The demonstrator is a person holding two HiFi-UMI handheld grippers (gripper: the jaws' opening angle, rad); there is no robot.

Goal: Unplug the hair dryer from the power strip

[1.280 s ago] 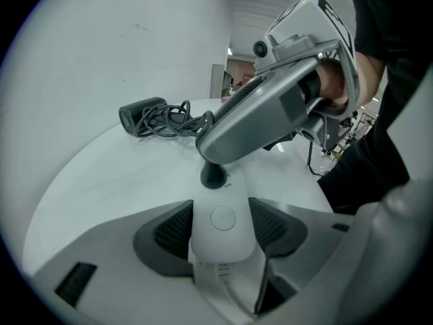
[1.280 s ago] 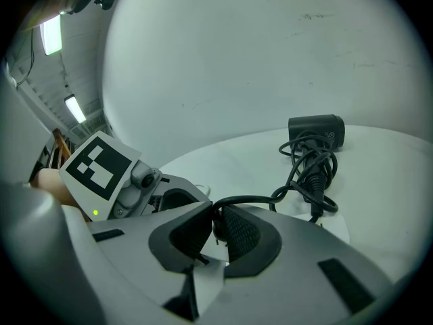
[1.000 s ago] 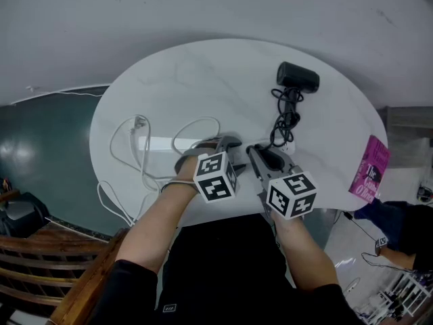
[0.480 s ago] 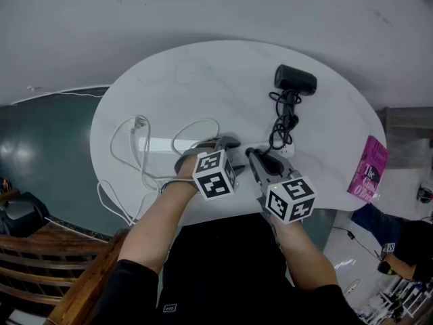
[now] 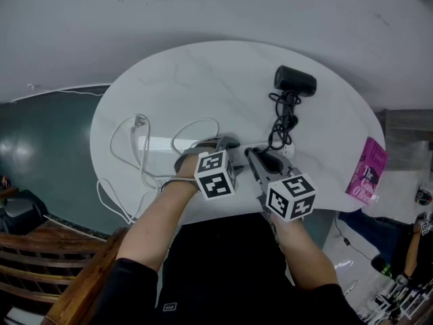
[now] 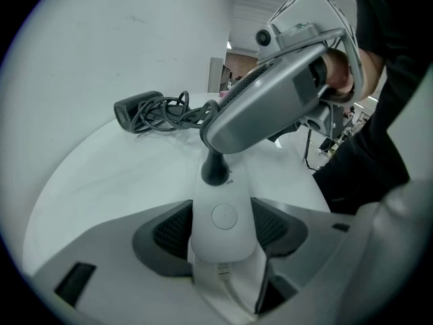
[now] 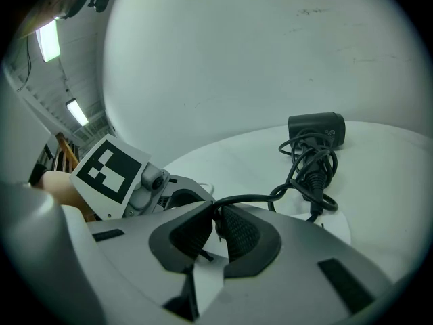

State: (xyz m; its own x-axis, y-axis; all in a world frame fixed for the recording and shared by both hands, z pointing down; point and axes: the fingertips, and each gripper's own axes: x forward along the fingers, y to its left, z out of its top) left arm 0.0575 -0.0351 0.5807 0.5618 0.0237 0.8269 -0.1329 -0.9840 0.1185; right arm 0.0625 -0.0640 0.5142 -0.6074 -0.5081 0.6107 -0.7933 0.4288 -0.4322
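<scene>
The left claw (image 6: 222, 230) is clamping the end of the white power strip (image 6: 223, 212). The right claw (image 7: 218, 232) is pinching shut on the black plug (image 6: 215, 170), whose cord (image 7: 298, 175) is trailing to the hair dryer (image 7: 316, 128) lying at the far side of the desk (image 5: 169, 80). A slanted pull is risking dragging the strip or straining the cord. Only the left gripper view is showing the plug seated in the strip.

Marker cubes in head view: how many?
2. Left cube on the left gripper, right cube on the right gripper, side by side over the table's near edge. None seems hidden.
</scene>
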